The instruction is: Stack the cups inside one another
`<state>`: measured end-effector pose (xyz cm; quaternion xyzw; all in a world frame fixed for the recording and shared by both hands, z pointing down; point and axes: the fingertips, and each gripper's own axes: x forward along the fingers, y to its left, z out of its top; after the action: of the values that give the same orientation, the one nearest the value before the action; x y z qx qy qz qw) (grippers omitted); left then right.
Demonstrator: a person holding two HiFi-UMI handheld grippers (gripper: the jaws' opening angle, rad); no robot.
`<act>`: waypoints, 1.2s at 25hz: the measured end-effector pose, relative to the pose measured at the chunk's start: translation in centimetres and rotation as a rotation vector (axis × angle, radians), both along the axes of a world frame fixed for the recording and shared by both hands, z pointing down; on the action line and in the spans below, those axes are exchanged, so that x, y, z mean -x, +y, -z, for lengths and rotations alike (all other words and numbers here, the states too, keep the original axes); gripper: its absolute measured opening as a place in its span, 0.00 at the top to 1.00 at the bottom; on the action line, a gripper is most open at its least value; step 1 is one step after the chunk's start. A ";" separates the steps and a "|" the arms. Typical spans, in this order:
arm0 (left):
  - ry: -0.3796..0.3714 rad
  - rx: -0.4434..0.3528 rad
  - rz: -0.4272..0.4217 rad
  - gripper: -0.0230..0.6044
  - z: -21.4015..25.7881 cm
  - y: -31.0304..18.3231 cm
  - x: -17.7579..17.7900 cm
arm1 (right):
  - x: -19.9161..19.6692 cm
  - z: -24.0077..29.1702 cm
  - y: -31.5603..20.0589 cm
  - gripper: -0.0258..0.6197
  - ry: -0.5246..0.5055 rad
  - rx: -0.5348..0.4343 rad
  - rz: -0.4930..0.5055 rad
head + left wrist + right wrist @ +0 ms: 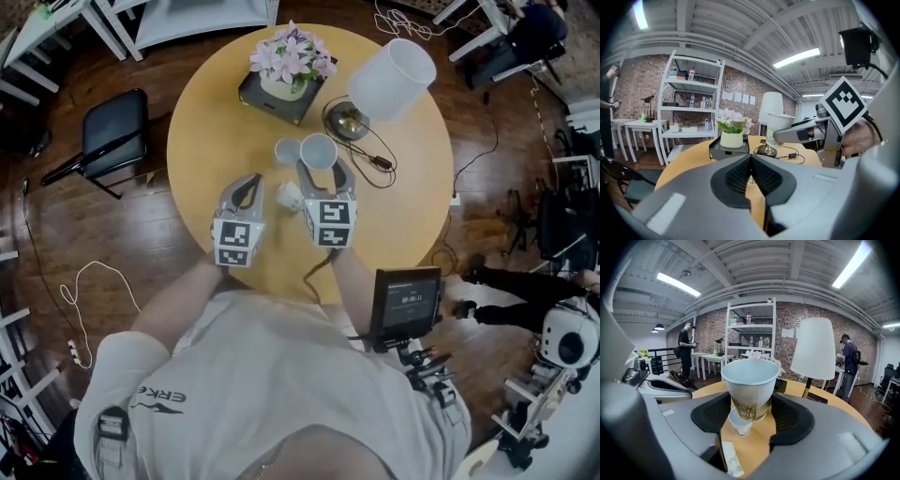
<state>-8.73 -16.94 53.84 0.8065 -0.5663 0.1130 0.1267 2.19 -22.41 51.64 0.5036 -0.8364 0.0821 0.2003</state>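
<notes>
3 paper cups: held cup (319,150), upright cup (287,151), tipped cup (289,195). 2 grippers: left gripper (252,179) & right gripper (320,167). Also 1 ea.: round tabletop (202,150), lamp (392,80), flower pot (289,66), black box (255,94), black chair (114,127).

Dim head view, glaring ceiling tubes (677,284) (fisheye-bent edges in gripper views)

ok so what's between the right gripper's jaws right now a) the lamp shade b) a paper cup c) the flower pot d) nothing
b: the right gripper has a paper cup upright between its pads, held above a second cup that stands on the table.
</notes>
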 end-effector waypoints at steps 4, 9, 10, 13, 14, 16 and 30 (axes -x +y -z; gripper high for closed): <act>-0.001 -0.030 0.021 0.96 1.4 0.4 0.9 | 0.7 1.6 0.2 0.52 -0.014 -0.024 0.011; 0.004 -0.056 0.040 0.96 2.7 1.0 1.7 | 0.9 2.7 0.5 0.52 -0.015 -0.040 0.016; 0.003 -0.062 0.042 0.96 2.9 1.1 1.7 | 1.0 2.9 0.6 0.52 -0.016 -0.044 0.017; 0.005 -0.076 0.049 0.96 3.4 1.4 1.9 | 0.9 3.6 0.6 0.52 -0.019 -0.054 0.017; 0.005 -0.078 0.051 0.96 3.6 1.5 1.9 | 0.9 3.8 0.7 0.52 -0.020 -0.058 0.016; 0.006 -0.084 0.052 0.96 3.8 1.9 1.9 | 0.8 4.3 0.9 0.52 -0.022 -0.067 0.016; -0.008 -0.104 0.074 0.96 5.0 2.9 2.8 | 3.0 5.6 0.3 0.52 -0.043 -0.086 0.058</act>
<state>-11.49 -14.04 48.81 0.7900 -0.6014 0.0816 0.0863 -0.76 -22.14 46.08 0.4856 -0.8574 0.0509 0.1628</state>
